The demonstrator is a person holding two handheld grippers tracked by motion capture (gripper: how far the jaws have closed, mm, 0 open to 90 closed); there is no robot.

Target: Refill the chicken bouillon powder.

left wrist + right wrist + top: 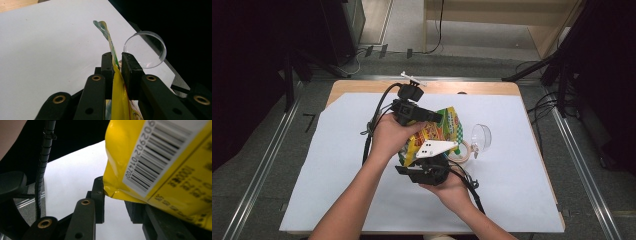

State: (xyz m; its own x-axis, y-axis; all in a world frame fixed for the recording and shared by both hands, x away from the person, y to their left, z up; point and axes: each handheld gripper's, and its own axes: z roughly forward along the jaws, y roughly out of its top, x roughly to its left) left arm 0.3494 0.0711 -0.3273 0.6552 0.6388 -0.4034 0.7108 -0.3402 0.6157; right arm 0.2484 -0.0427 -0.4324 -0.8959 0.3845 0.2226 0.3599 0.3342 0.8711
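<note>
A yellow snack bag [447, 122] is held up over the middle of the table between both grippers. My left gripper [436, 119] comes in from the left and is shut on the bag's thin edge; in the left gripper view [117, 65] both pads press on the bag [119, 95], seen edge-on. My right gripper [414, 155] holds the bag from below, nearer the person. In the right gripper view [115, 195] the barcoded corner of the bag [170, 170] sits against the left pad and covers the right jaw's tip.
A white sheet [337, 165] covers the wooden table [362, 86]. A clear plastic dome [482, 136] [146, 50] and a tape roll [464, 150] lie just right of the bag. Cables trail from both grippers. Dark stands flank the table.
</note>
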